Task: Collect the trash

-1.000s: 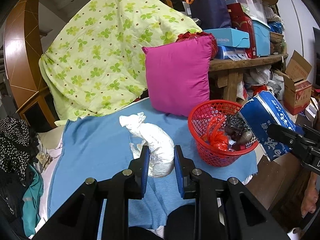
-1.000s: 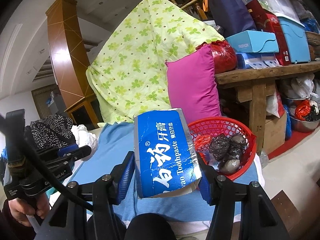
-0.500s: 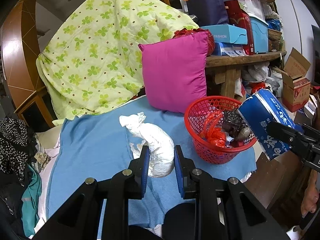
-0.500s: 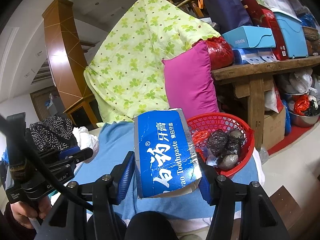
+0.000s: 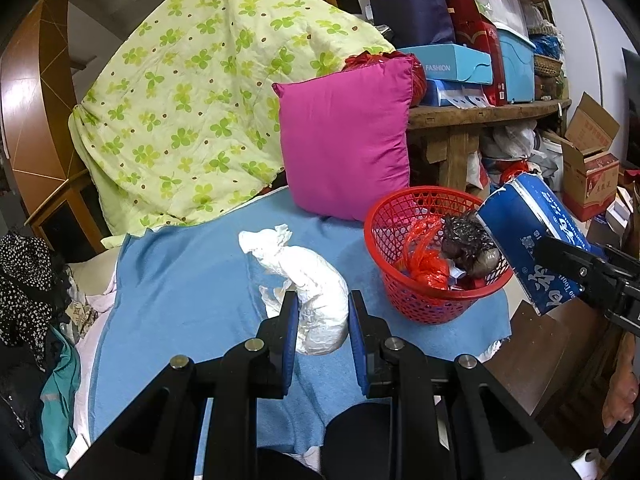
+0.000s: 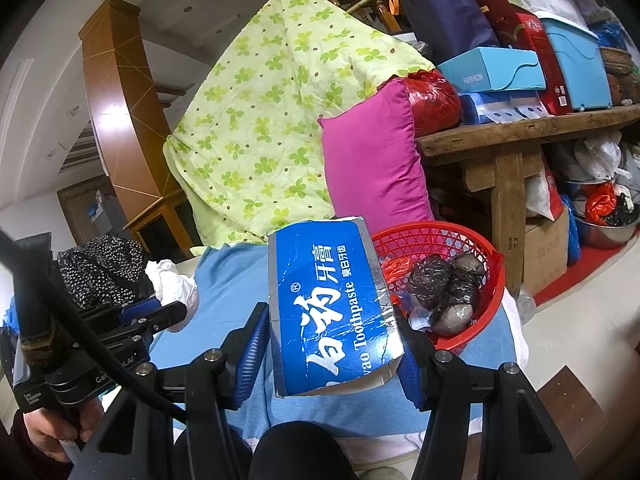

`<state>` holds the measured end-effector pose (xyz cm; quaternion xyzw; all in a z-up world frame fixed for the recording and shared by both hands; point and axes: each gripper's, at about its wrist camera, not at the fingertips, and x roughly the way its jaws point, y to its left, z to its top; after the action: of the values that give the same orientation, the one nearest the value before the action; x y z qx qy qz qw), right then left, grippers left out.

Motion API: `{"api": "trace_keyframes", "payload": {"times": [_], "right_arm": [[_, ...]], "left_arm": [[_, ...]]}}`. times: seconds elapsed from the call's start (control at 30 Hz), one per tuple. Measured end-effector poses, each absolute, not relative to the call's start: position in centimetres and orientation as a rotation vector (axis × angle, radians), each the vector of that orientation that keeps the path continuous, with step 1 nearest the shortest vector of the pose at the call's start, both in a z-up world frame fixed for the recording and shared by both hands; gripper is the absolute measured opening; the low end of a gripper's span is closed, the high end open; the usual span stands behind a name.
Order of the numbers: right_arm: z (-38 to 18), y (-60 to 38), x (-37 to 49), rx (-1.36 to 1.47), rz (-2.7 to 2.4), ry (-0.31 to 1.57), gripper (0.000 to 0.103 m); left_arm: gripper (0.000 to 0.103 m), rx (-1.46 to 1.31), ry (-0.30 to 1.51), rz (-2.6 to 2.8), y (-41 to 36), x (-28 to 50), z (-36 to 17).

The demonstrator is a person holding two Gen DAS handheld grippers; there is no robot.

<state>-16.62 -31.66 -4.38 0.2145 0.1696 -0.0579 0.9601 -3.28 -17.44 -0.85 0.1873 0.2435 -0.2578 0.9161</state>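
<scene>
A crumpled white plastic bag (image 5: 316,280) sits between the blue pads of my left gripper (image 5: 324,308), which is shut on it just above the blue cloth (image 5: 180,280). My right gripper (image 6: 332,320) is shut on a blue toothpaste box (image 6: 328,300), held beside the near rim of a red mesh basket (image 6: 492,256). In the left wrist view the same box (image 5: 528,240) hangs at the right edge of the basket (image 5: 400,200). The basket holds dark wrapped bundles (image 5: 468,236) and red plastic (image 5: 424,256).
A magenta pillow (image 5: 344,140) and a green-patterned quilt (image 5: 200,92) stand behind the cloth. A wooden bench (image 5: 480,112) stacked with boxes is at the right. Dark spotted clothes (image 5: 24,272) lie at the left. A hand (image 6: 48,432) holds the left gripper's handle.
The left wrist view has drifted slightly while the white bag stays fixed between the pads. The right gripper and its box look unchanged.
</scene>
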Motion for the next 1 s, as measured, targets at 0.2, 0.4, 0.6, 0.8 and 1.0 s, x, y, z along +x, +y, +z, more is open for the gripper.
{"api": "trace_keyframes", "payload": {"times": [0.2,0.4,0.6,0.8,1.0], "right_arm": [[-4.6,-31.8,-16.7,0.444,-0.124,0.348,0.061],[-4.7,-31.8,-16.8,0.45,-0.129,0.35,0.061],[-5.0,-32.1,-17.0,0.46,-0.136,0.352,0.061],[-5.0,-32.2,-17.0,0.465,-0.138,0.353,0.061],[-5.0,-32.2,-17.0,0.463,-0.139,0.353,0.061]], "left_arm": [[0.026,0.389,0.506,-0.534,-17.6,-3.3,-1.0],[0.026,0.393,0.513,-0.54,-17.7,-3.3,-1.3],[0.026,0.4,0.519,-0.544,-17.9,-3.5,-1.6],[0.026,0.408,0.526,-0.549,-18.1,-3.5,-1.9],[0.026,0.419,0.536,-0.556,-18.3,-3.5,-2.4]]}}
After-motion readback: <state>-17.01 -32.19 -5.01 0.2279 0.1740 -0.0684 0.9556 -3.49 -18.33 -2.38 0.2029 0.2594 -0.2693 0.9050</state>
